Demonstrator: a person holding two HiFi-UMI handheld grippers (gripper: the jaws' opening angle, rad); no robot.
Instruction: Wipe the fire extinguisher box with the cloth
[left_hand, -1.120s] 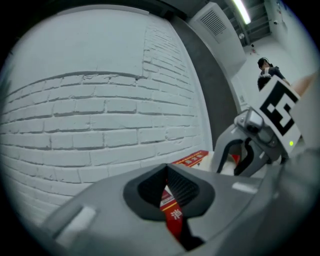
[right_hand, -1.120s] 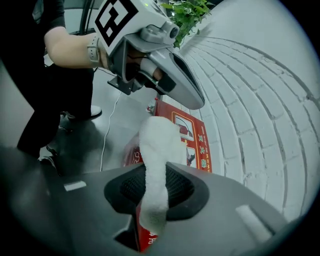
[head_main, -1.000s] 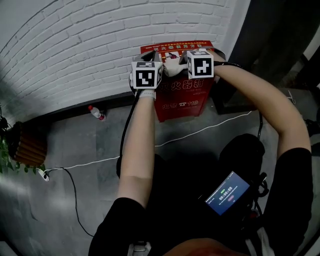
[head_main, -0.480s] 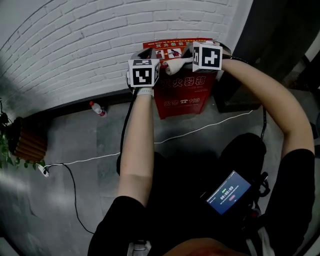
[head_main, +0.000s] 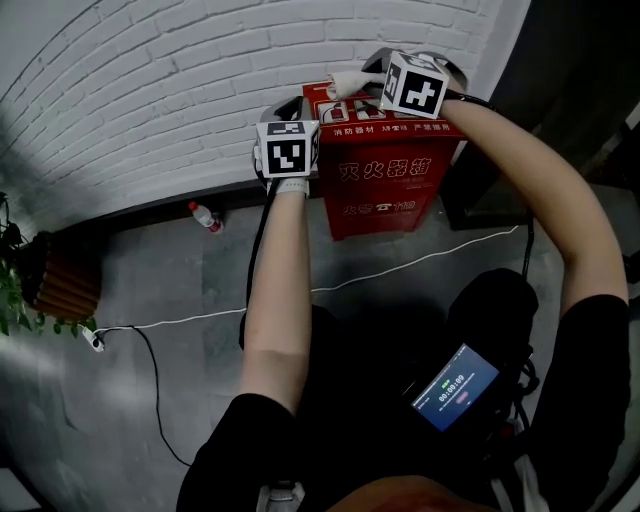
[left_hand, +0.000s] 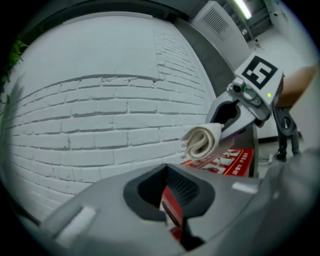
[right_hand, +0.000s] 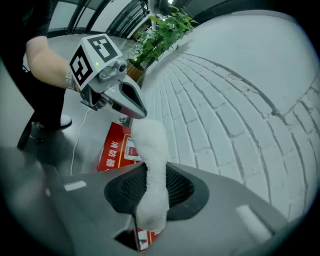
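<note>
Right hand-held gripper (right_hand: 150, 202): its jaws are pinching the cloth (right_hand: 149, 145), which is sticking out past them as a white roll.
Left hand-held gripper (left_hand: 172, 212): its jaws are sitting almost pressed together, leaving 1 narrow slit with red showing through; nothing is being pinched that I can see.
Cloth position: it is hovering at the top centre of the head view, above the far edge of the box lid, close to the white brick wall (head_main: 150, 90).
Fire extinguisher box (head_main: 392, 190): it is standing on the grey floor (head_main: 150, 280) against the wall, right of centre in the upper half of the head view, with the left hand-held gripper waiting at its upper left corner.
Cloth handling: it is looking soft, light and limp, so gripping it mid-roll, as now, is probably keeping enough free length for rubbing.
Box handling: it is looking stiff, smooth and heavy enough to stay put under wiping; bracing a top corner should be enough.
Change from 0.5 s ago: the cloth is sitting higher in the frame, and more of the lid is showing.
</note>
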